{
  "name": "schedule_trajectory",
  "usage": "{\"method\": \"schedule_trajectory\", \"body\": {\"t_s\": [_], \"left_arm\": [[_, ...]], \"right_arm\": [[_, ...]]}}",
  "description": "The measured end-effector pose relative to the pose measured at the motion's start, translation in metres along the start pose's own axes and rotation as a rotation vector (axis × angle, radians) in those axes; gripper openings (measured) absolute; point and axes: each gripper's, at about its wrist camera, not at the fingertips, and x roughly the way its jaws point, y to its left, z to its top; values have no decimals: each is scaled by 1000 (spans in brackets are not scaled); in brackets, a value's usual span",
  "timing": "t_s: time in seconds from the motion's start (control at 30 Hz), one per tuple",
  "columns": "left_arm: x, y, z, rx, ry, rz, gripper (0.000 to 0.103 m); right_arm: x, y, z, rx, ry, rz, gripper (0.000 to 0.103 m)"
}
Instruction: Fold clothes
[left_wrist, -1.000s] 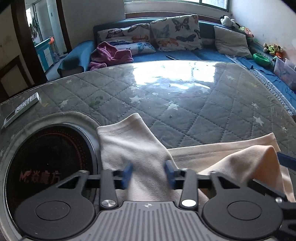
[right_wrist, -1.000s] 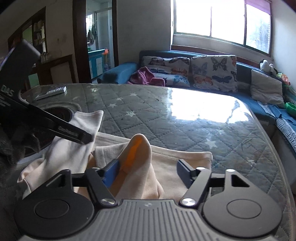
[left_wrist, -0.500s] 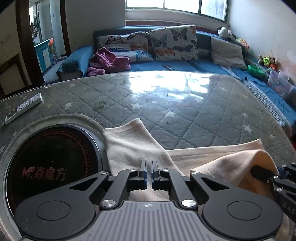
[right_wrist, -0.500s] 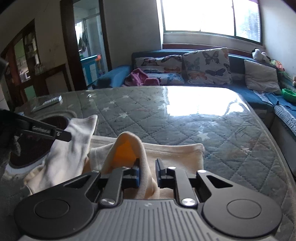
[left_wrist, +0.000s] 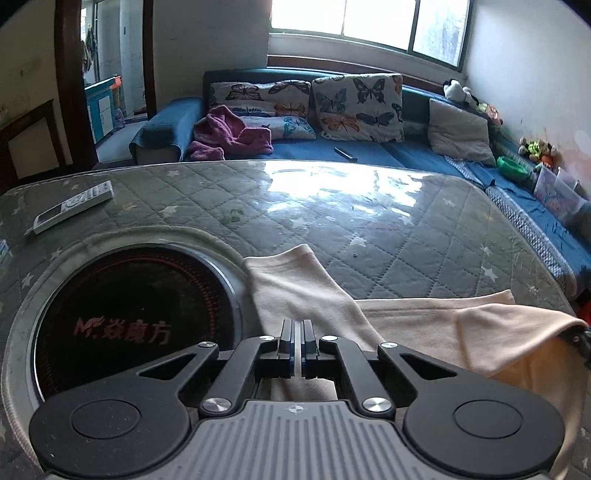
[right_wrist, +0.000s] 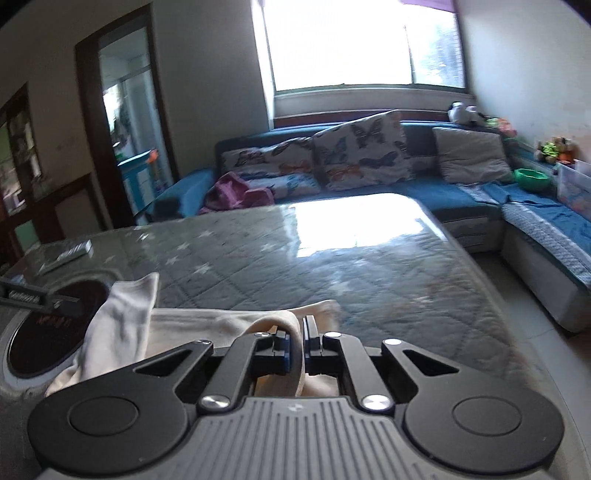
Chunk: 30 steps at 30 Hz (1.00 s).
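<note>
Two clamps are yours: your left hand-held gripper (left_wrist: 297, 345) and right hand-held gripper (right_wrist: 297, 345) each pinch the cream garment (left_wrist: 295, 288) lying on the quilted tabletop (left_wrist: 369, 221). Folding looks barely begun; most remains.

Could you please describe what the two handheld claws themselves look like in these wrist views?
Both look alike. The left claw and the right claw each have matte black linkage arms with silver pivot screws, two black round discs at the base, a ribbed grey housing between them bearing a small crosshair mark, and thin blue pads on the finger faces. No cables, sleeves or hands show.
</note>
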Motion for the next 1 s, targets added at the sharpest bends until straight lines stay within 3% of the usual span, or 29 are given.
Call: {"method": "schedule_trajectory", "body": {"t_s": [0.3, 0.6, 0.7, 0.9, 1.0], "left_arm": [[-17, 15, -10, -29, -7, -16, 3], [-17, 13, -16, -24, 5, -42, 4], [-16, 12, -18, -24, 10, -45, 4], [-15, 13, -21, -26, 18, -43, 5], [-14, 13, -21, -27, 23, -41, 6]], "right_arm": [[-56, -27, -17, 78, -80, -140, 6], [-92, -57, -53, 199, -78, -288, 7], [-98, -68, -65, 250, -55, -322, 18], [-107, -77, -94, 302, 3, -370, 27], [-112, -81, -107, 345, 17, -386, 41]]}}
